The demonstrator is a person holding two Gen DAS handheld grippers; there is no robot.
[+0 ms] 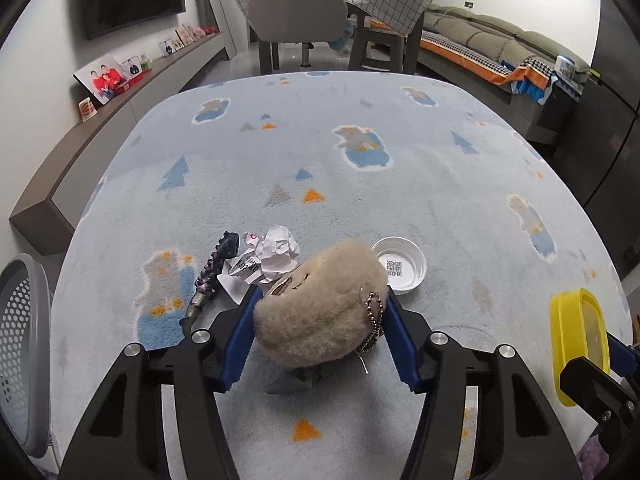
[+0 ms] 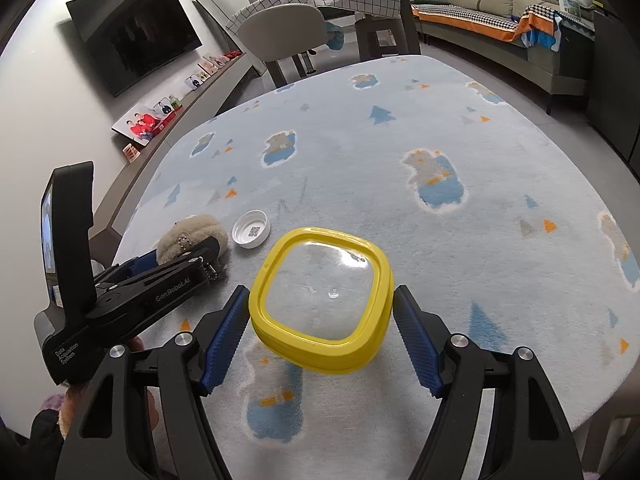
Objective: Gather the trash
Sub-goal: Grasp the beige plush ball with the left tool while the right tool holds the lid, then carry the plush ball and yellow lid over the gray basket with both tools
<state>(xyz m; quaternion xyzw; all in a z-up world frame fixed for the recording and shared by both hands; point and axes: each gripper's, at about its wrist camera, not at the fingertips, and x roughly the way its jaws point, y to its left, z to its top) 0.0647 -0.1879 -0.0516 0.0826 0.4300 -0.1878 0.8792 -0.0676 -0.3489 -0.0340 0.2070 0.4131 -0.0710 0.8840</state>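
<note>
Your left gripper (image 1: 320, 316) is clamped on a fuzzy beige plush keychain (image 1: 320, 300), blue pads pressing both sides, its ball chain (image 1: 374, 312) hanging by the right pad. It sits low over the counter (image 1: 360, 184), which is covered in a pale blue patterned cloth. Just beyond the plush: a crumpled paper wad (image 1: 268, 258), a dark beaded strip (image 1: 212, 276) left of the paper, and a white plastic lid (image 1: 400, 265) with a QR code to the right, close to the plush.

Your right gripper (image 2: 320, 312) holds a yellow-rimmed clear container (image 2: 320, 300) between its pads, both touching the rim, tilted with the opening toward the camera. A grey mesh basket (image 1: 24, 344) is at the counter's left edge.
</note>
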